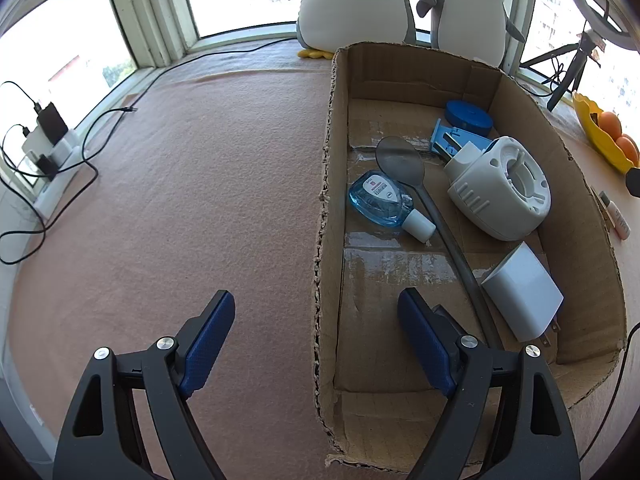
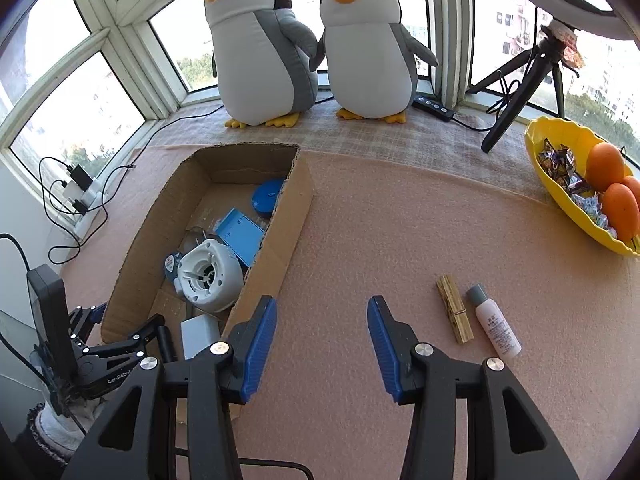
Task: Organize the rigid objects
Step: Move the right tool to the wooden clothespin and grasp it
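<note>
Left claw (image 1: 316, 312) hangs wide and empty, straddling the near left wall of the cardboard box (image 1: 326, 200). Ahead of it in the box lie a blue bottle (image 1: 378, 199), a spoon (image 1: 400, 162), a white round device (image 1: 500, 188) and a white charger (image 1: 522, 292). Right claw (image 2: 322, 320) also gapes empty over the table (image 2: 400, 220); just ahead to its right lie a wooden clothespin (image 2: 455, 308) and a small white bottle (image 2: 496, 328) side by side.
</note>
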`<action>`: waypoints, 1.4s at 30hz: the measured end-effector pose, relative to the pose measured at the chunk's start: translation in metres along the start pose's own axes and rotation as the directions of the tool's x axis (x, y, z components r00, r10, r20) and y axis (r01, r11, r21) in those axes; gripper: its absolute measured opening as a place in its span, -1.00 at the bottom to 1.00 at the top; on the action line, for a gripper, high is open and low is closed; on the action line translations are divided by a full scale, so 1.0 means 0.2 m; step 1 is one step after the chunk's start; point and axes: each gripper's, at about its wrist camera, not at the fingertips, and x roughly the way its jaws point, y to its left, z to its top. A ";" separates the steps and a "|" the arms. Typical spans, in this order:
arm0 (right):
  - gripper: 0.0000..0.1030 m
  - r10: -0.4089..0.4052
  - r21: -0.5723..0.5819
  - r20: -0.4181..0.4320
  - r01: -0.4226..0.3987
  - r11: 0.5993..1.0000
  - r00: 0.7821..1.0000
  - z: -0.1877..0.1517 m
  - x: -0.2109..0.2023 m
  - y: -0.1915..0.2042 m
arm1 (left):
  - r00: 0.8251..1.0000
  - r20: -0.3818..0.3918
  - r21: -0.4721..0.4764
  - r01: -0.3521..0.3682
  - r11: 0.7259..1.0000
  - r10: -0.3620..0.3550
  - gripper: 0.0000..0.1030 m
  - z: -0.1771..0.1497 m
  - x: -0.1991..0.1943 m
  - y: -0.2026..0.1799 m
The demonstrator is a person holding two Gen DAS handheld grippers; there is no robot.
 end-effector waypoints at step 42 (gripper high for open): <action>-0.77 -0.150 0.011 -0.151 0.154 0.988 0.977 0.00 0.33 -0.36 | 1.000 -0.007 0.005 -0.012 1.000 0.012 0.65 0.00 0.00 0.00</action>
